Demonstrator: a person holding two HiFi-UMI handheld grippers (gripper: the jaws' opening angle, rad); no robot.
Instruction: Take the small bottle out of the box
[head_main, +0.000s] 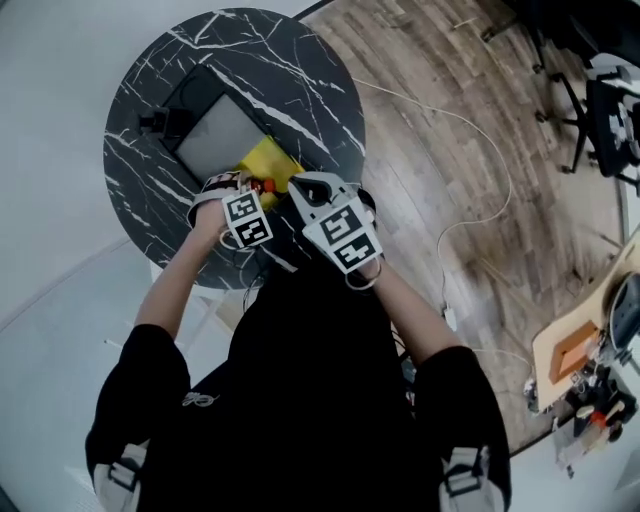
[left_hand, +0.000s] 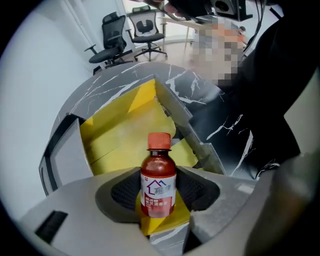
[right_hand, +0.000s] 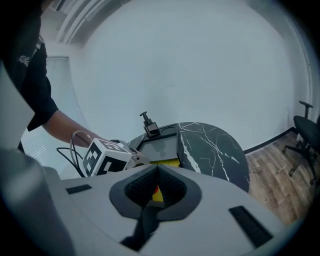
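The small brown bottle (left_hand: 158, 182), red-capped and upright, is clamped at its label by the left gripper (left_hand: 159, 200). It sits over the near flap of the open yellow box (left_hand: 120, 125), and its base may not have cleared that flap. Best to lift straight up, bottle vertical, before swinging clear. The right gripper (right_hand: 156, 176) is closed on nothing.

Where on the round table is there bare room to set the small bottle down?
Bare marble lies along the table's far and right side, beyond the box, and in a strip along its left rim near the small black device. The near edge is crowded: the right gripper and the left gripper, shut on the small bottle, sit there.
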